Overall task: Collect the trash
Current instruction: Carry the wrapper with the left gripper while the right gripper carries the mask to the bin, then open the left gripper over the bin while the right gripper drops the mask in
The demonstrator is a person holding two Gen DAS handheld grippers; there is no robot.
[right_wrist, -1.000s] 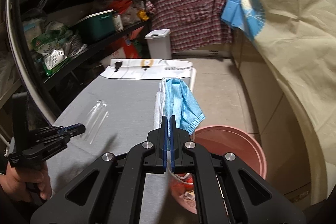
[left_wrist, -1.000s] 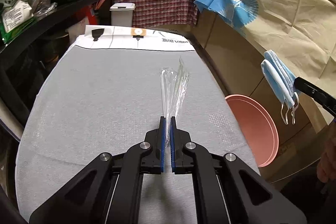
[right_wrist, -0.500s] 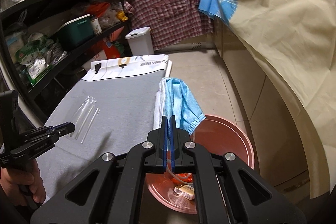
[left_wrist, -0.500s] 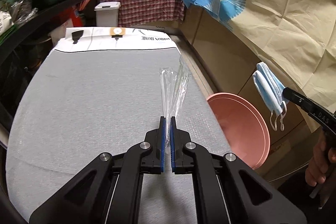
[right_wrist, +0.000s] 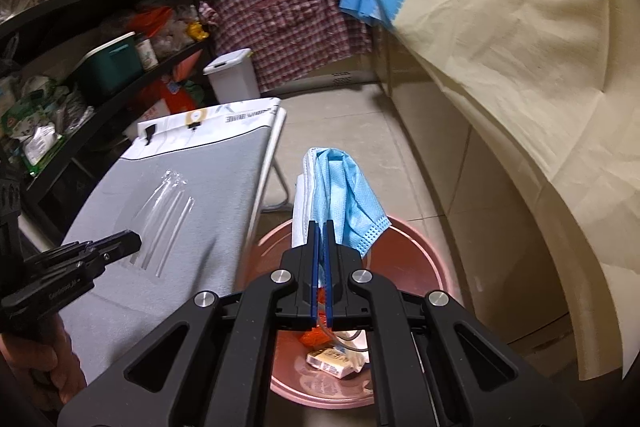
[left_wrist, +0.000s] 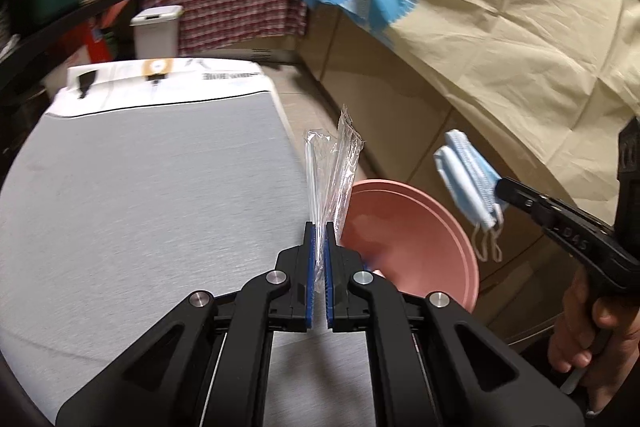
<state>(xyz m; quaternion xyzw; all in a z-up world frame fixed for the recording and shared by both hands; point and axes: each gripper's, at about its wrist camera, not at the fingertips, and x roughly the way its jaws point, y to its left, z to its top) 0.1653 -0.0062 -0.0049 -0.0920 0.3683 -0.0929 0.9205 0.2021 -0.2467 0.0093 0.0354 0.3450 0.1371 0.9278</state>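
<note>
My left gripper [left_wrist: 319, 227] is shut on a clear plastic wrapper [left_wrist: 332, 167] and holds it over the right edge of the grey ironing board [left_wrist: 152, 195], next to the pink bin [left_wrist: 408, 239]. My right gripper [right_wrist: 320, 225] is shut on a blue face mask [right_wrist: 340, 191] and holds it above the pink bin [right_wrist: 408, 259], which holds some trash [right_wrist: 332, 363]. The mask also shows in the left wrist view [left_wrist: 468, 179]; the wrapper also shows in the right wrist view [right_wrist: 164, 215].
Dark shelves [right_wrist: 100, 39] with containers run along the left. A white lidded bin [right_wrist: 234, 75] and a plaid shirt [right_wrist: 296, 15] are at the back. A cream cloth [right_wrist: 520, 47] covers the counter on the right. Tiled floor [right_wrist: 352, 131] lies between board and counter.
Both grippers have moved right toward the pink bin. The wrapper now hangs at the board's right edge and the mask is above the bin's opening.
</note>
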